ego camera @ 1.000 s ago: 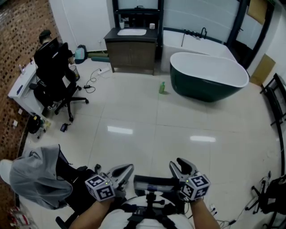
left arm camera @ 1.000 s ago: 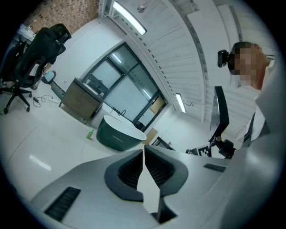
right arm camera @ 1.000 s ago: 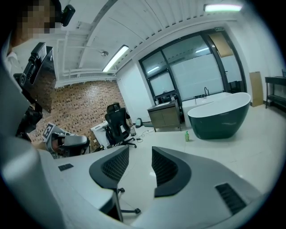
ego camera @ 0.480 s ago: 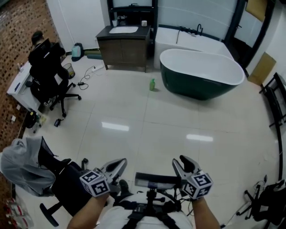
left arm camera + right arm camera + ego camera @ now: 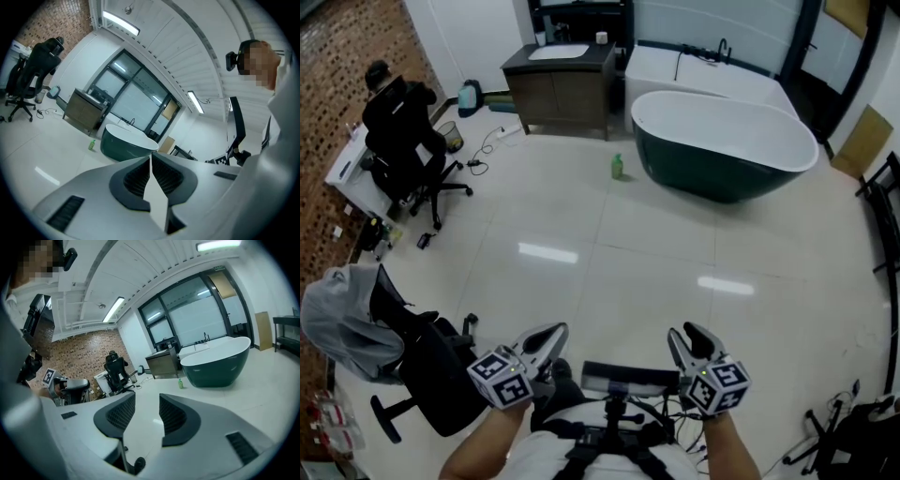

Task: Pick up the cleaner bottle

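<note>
The cleaner bottle [image 5: 617, 167] is small and green. It stands upright on the pale tiled floor, far ahead, just left of the dark green bathtub [image 5: 722, 141]. It also shows as a small green bottle [image 5: 92, 145] in the left gripper view and as the same bottle [image 5: 180, 383] in the right gripper view. Both grippers are held low, close to the person's body and far from the bottle. My left gripper [image 5: 546, 339] is shut with nothing in it, its jaws meeting. My right gripper [image 5: 690, 339] is open and empty, with floor showing between its jaws.
A dark vanity cabinet [image 5: 558, 84] with a sink stands at the back wall. A person sits in a black office chair [image 5: 403, 141] at a desk on the left. Another chair [image 5: 441, 375], near a grey garment [image 5: 347, 319], is close at lower left. A black rack [image 5: 886, 206] is at the right edge.
The view has advanced across the floor: the bathtub and bottle look slightly nearer, and the chair with the garment has slid to the lower left. Both grippers keep their pose and jaws.
</note>
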The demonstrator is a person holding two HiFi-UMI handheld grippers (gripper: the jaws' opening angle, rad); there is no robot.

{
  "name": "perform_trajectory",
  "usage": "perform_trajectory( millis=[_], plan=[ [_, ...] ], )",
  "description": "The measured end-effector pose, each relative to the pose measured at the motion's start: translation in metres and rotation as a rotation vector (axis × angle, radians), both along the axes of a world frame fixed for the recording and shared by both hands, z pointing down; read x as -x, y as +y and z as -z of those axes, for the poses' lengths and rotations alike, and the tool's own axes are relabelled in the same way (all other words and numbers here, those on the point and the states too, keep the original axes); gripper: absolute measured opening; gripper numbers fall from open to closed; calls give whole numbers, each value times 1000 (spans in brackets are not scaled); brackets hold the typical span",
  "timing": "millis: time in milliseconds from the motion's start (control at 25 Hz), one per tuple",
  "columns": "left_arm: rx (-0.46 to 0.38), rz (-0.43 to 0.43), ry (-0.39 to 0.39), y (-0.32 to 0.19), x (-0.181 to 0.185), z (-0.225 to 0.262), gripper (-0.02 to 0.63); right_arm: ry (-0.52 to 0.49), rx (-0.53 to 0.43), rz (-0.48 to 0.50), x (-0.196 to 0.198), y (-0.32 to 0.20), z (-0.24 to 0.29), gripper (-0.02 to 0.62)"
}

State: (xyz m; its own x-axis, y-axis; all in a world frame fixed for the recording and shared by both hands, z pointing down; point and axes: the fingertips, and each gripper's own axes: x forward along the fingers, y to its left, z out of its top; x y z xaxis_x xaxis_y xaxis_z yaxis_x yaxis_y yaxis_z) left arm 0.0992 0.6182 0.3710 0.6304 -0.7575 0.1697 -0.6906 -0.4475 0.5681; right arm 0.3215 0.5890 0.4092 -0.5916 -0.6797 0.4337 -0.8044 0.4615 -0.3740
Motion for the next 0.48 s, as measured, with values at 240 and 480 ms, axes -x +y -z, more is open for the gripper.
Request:
perform_trajectory(
  millis=[240,480],
  plan=[
    [9,11,-31,-13,2,1,18,-50,11,4,7,-12,-4,172],
    [-12,-53,38,-45,3,7,18,-63,25,22,31,-46,-6,172]
  ],
)
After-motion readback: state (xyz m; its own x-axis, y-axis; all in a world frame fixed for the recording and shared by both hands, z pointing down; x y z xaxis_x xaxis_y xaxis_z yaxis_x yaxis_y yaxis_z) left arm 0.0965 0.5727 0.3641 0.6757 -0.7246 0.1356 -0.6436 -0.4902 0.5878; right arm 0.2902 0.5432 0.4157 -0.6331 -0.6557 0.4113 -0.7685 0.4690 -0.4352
